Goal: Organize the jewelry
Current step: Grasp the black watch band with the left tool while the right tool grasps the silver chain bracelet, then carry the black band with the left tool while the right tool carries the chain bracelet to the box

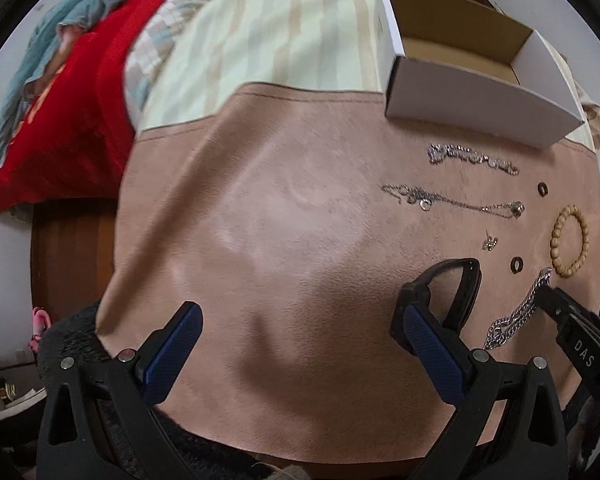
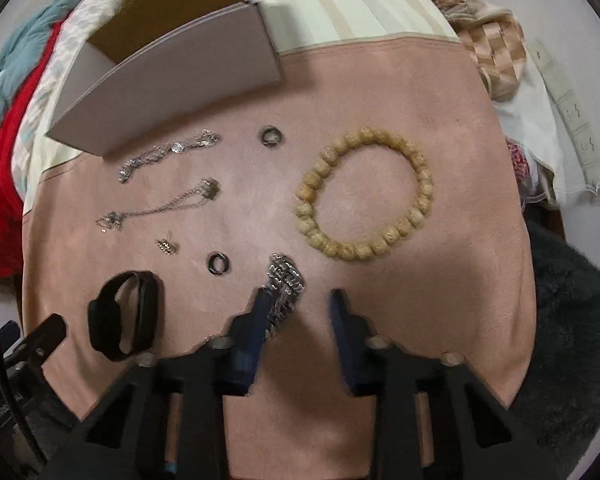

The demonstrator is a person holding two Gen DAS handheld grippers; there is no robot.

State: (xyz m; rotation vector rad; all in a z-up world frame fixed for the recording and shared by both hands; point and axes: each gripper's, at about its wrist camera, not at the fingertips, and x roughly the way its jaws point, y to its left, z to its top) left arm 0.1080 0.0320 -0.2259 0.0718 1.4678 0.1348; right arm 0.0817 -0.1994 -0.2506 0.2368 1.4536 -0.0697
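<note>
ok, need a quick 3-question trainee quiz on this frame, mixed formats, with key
1. True or false: the white cardboard box already holds a piece of jewelry.
2. Multiple choice: which item lies between the open fingers of the right gripper? A) the beaded bracelet B) the thick silver chain C) the black watch
3. Fill in: two dark ___ lie on the pink cloth, one near the box and one near the watch.

Key: 1. False, the part of its inside that shows is bare. 2. B; the chain lies against one blue finger, and the jaws are not closed on it. 3. rings.
</note>
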